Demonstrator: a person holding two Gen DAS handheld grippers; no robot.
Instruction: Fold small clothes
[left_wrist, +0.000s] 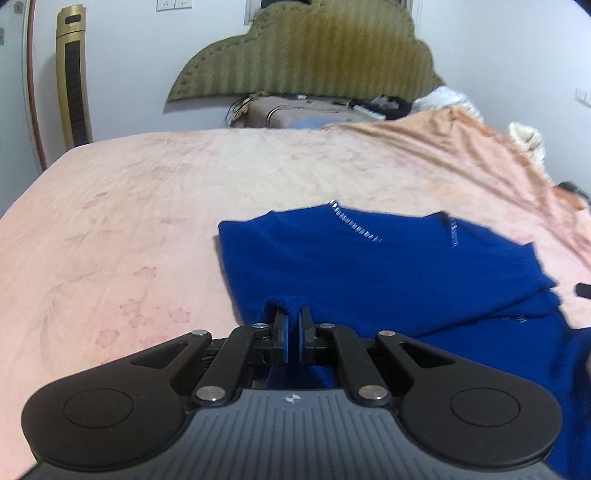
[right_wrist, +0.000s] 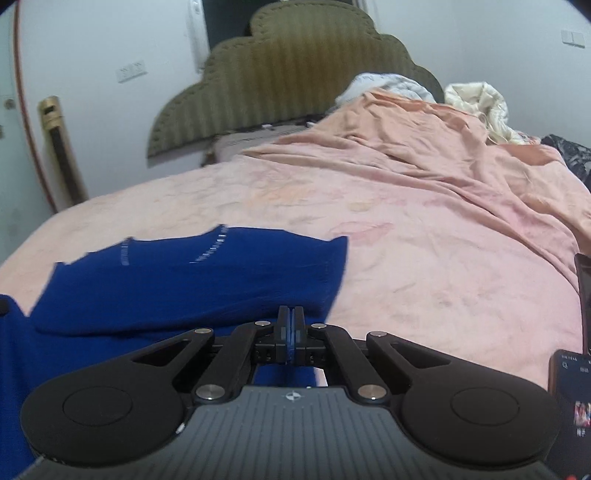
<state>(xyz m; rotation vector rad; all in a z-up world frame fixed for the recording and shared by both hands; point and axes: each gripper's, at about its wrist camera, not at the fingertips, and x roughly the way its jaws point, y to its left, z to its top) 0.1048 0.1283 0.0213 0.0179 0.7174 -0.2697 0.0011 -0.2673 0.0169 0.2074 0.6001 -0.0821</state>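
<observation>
While both grippers pinch it, blue sweater (left_wrist: 369, 273) lies crosswise, neckline toward headboard (left_wrist: 306, 51)

No legible text (phone (right_wrist: 570, 413) blurred)

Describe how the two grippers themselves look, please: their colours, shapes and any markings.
Both look alike. The left gripper and the right gripper each have matte black linkage arms with silver round pivot pins, two wide black lobes with a circular outline, and a grey ribbed body bearing a small white emblem. The left fingers carry blue pads. No cables, sleeves or hands show.
</observation>
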